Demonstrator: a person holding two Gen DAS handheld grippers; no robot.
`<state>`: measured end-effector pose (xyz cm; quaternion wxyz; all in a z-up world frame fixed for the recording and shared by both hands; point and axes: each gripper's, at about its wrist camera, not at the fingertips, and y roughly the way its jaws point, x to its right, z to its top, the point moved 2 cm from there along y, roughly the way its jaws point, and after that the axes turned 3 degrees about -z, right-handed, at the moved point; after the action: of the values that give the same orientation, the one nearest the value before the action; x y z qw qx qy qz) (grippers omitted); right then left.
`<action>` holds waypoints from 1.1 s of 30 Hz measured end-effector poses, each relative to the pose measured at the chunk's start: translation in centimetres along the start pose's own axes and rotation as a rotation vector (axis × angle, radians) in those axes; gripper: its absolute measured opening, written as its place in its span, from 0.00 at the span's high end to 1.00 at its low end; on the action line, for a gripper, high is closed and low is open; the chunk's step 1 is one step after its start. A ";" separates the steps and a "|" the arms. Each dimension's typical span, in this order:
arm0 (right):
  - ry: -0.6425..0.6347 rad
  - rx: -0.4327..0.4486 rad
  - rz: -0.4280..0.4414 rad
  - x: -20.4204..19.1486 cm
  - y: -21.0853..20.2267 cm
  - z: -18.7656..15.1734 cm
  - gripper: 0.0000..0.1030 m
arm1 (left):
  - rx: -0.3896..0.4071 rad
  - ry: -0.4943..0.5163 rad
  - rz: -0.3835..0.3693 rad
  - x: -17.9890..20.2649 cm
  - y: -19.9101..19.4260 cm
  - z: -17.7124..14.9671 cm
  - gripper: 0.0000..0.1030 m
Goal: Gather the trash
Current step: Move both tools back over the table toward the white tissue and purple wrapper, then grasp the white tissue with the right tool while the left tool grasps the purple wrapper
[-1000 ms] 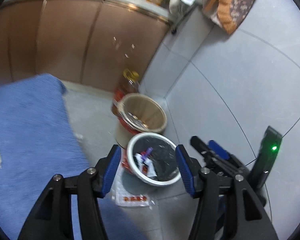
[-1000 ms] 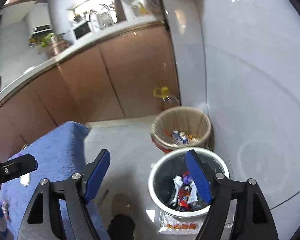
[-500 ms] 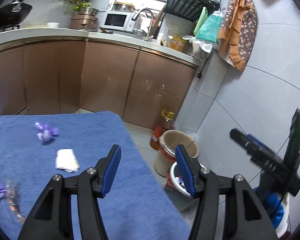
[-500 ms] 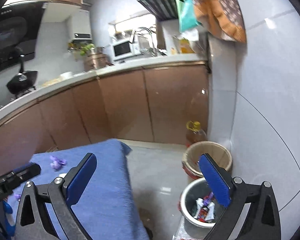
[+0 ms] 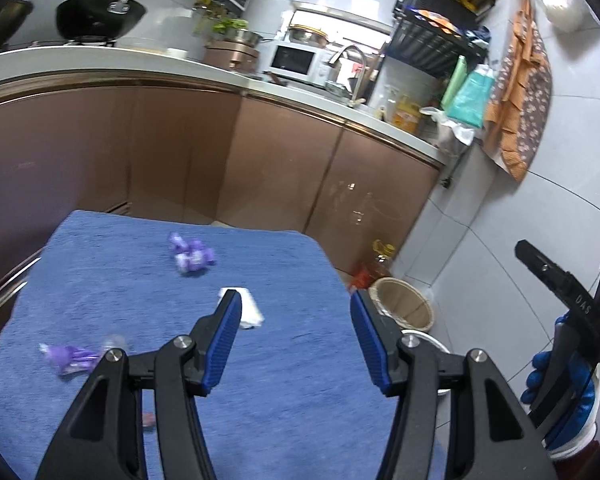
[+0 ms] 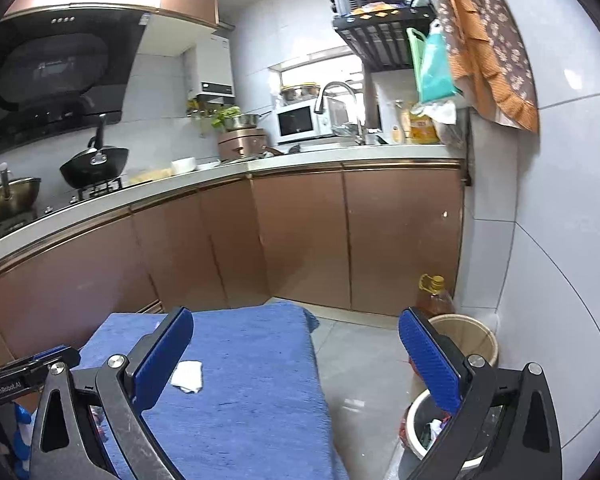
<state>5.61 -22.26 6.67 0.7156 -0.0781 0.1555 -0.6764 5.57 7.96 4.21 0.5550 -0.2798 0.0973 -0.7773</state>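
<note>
Where wrappers fill it — white bin (image 6: pixel 414 426)

- A crumpled white tissue (image 5: pixel 249 307) lies flat near the middle of the blue-covered table (image 5: pixel 100 280).
- A cluster of purple wrappers (image 5: pixel 191 255) sits farther back on the cloth.
- Another purple wrapper (image 5: pixel 70 357), blurred, lies near the left edge.
- A white-rimmed trash bin (image 6: pixel 416 428) stands on the floor beside the table, wrappers inside.
- A beige bin (image 6: pixel 466 338) stands just behind it.
</note>
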 end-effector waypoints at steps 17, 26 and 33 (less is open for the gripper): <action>-0.060 -0.153 0.131 -6.2 6.7 -3.0 0.00 | -0.065 -0.088 0.135 -10.3 0.4 -1.1 0.46; -0.092 -0.274 0.212 -8.9 12.6 -5.6 0.00 | -0.170 -0.070 0.147 -12.7 5.8 0.8 0.43; -0.120 -0.362 0.292 -10.7 17.3 -7.4 0.00 | -0.260 -0.080 0.130 -14.3 11.1 2.8 0.42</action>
<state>19.13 -9.65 -4.58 0.7880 -0.2219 0.2410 -0.5212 19.33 17.43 -3.32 0.5668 -0.3733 0.1929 -0.7087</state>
